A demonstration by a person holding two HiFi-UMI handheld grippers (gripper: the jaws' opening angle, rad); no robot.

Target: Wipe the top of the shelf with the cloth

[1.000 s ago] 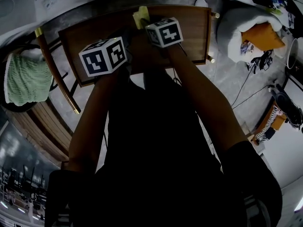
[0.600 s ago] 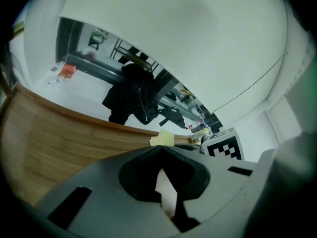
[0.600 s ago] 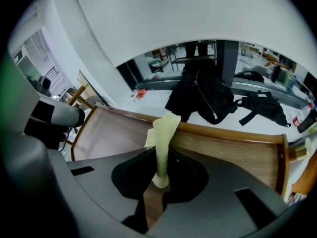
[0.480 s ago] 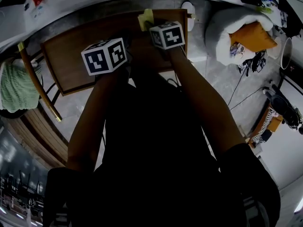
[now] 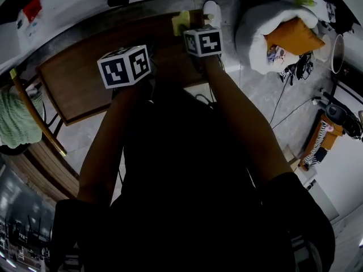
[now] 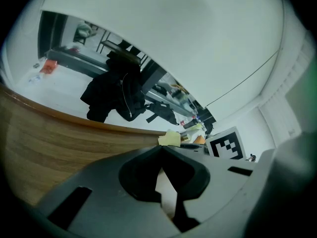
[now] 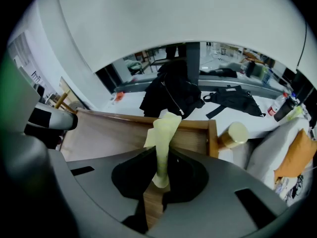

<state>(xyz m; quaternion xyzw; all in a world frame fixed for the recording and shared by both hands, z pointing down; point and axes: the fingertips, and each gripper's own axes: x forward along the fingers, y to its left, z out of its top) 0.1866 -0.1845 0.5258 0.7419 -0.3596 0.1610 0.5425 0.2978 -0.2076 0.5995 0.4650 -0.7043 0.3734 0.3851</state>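
The shelf's brown wooden top (image 5: 79, 78) lies below me. A pale yellow cloth (image 5: 180, 21) sits at its far edge near the right corner. My right gripper (image 7: 161, 155) is shut on the cloth (image 7: 163, 130), which stands up in a fold between the jaws over the wood (image 7: 109, 133). Its marker cube (image 5: 203, 41) is just behind the cloth. My left gripper (image 6: 161, 150) hovers low over the shelf top (image 6: 54, 143) to the left of the cloth (image 6: 169, 139). Its jaws meet at the tips with nothing between them. Its cube (image 5: 125, 66) hides its jaws from above.
A white beanbag (image 5: 255, 27) with an orange cushion (image 5: 295, 35) lies on the floor to the right. Cables (image 5: 289, 103) run across the floor. A green knitted throw (image 5: 14, 118) hangs at the left. A black jacket (image 7: 171, 95) lies on the white table beyond. A brass knob (image 7: 234, 133) sticks out at the shelf's right corner.
Both grippers have moved right along the shelf top. The right gripper has carried the cloth from the middle of the far edge toward the right corner.
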